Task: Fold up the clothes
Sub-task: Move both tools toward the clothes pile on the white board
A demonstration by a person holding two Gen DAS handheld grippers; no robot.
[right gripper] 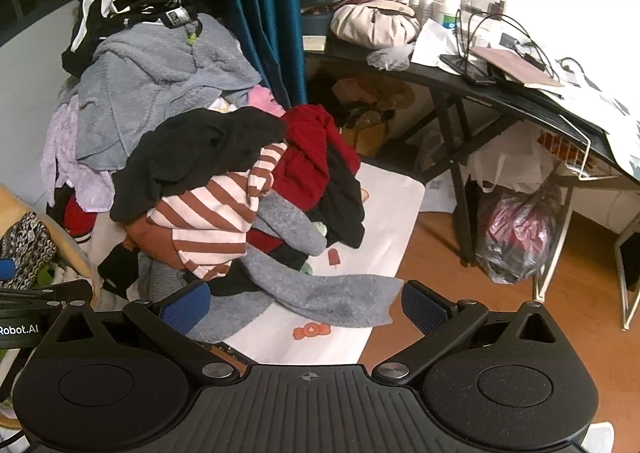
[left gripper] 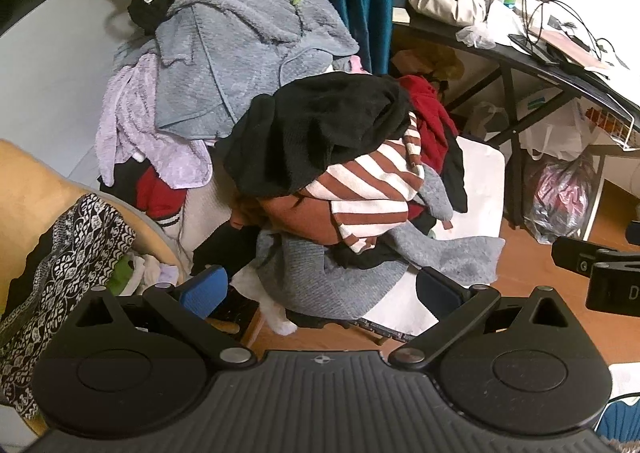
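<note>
A heap of clothes lies on a white cloth-covered surface (right gripper: 384, 221). On top is a black garment (left gripper: 320, 133) (right gripper: 200, 149), under it a brown-and-white striped top (left gripper: 372, 189) (right gripper: 208, 221), a red garment (right gripper: 312, 157) and a grey knit sweater (left gripper: 352, 277) (right gripper: 336, 297) whose sleeve trails toward me. My left gripper (left gripper: 320, 289) is open and empty, just short of the grey sweater's hem. My right gripper (right gripper: 306, 307) is open and empty, with the grey sleeve lying between its blue pads (right gripper: 186, 309).
Behind stands a taller pile with a grey towel (left gripper: 240, 53), a lilac towel (left gripper: 132, 125) and black clothes. A cluttered black desk (right gripper: 460, 81) is at the right, plastic bags (right gripper: 516, 237) beneath it. A teal curtain (right gripper: 256, 13) hangs behind. A patterned cloth (left gripper: 68, 253) drapes at left.
</note>
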